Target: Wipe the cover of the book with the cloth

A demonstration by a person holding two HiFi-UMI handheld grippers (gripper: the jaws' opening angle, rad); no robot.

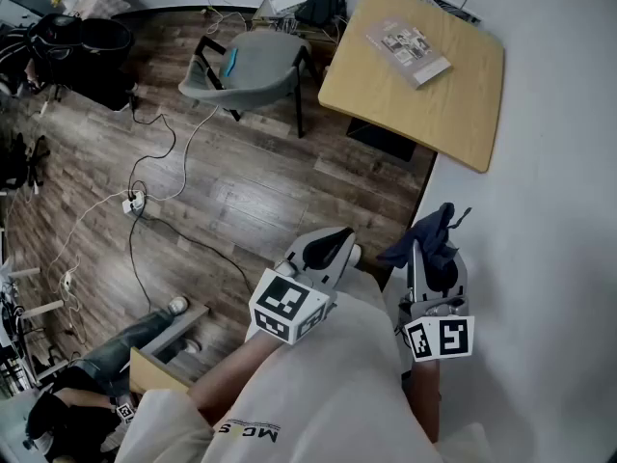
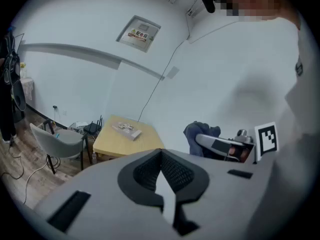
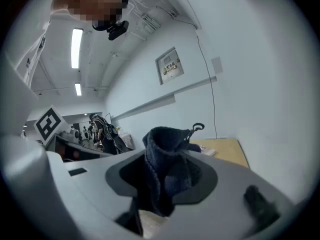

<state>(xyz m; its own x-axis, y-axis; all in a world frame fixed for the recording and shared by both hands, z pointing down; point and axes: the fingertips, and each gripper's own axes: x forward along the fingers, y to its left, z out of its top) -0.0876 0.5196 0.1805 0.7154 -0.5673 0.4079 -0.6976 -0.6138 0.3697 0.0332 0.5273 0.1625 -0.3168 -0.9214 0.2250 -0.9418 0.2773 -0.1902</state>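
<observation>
The right gripper (image 1: 429,263) clamped the dark cloth (image 1: 431,228); the left gripper (image 1: 328,249) was closed on nothing. The book (image 1: 407,44) lay near the table (image 1: 424,109) edge by the wall, well apart from both, with open floor (image 1: 241,196) between.

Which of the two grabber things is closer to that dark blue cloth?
Right. The right gripper is shut on the dark blue cloth, bunched between its jaws. The left gripper, shut and empty, hangs beside the cloth on its left, not touching.
</observation>
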